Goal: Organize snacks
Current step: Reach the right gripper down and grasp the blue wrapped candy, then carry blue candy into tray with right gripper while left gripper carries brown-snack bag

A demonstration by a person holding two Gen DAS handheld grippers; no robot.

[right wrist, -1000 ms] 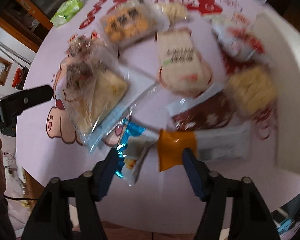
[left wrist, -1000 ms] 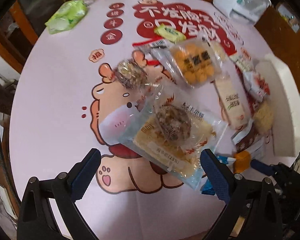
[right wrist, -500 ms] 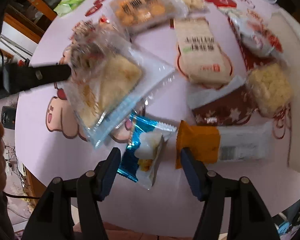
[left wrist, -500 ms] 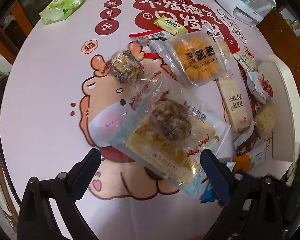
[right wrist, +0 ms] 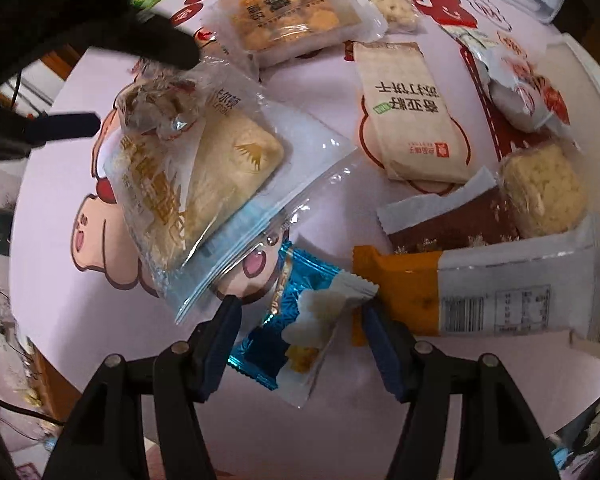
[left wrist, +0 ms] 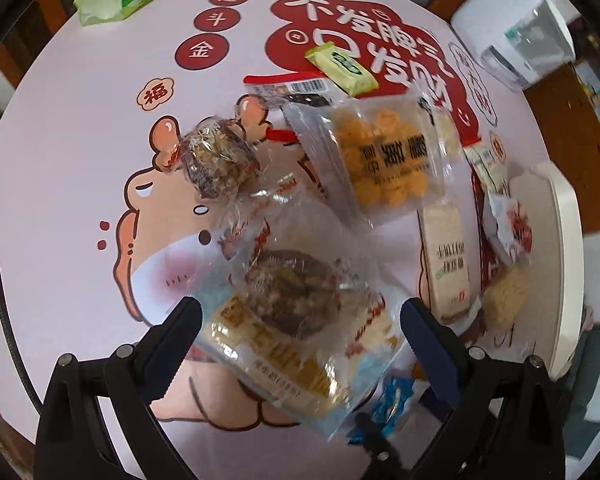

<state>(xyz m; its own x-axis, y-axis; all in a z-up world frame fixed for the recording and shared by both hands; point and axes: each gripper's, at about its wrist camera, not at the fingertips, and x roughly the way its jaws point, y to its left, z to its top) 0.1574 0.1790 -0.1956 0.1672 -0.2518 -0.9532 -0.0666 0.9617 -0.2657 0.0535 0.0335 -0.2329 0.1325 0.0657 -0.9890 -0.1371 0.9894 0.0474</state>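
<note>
On the round table (left wrist: 52, 160), a smooth pink cloth with a cartoon animal lies under a heap of crinkly snack packs. The left gripper (left wrist: 300, 320) points down with its dark blue fingers (left wrist: 184, 320) spread wide on each side of a clear, shiny cake bag (left wrist: 292, 344). The pads do not touch it. A lumpy brown nut ball (left wrist: 292, 292) in thin wrap sits on top of that bag. At one o'clock from it lies a clear tray of little round orange puffs (left wrist: 384, 160). The right gripper (right wrist: 300, 320) has its fingers about half open around a small blue foil candy (right wrist: 296, 328), shiny and flat. I cannot tell if the pads press it. At three o'clock from the candy lies a long orange-and-white bar (right wrist: 480, 292). A flat tan cracker pack (right wrist: 412, 112) lies at one o'clock.
</note>
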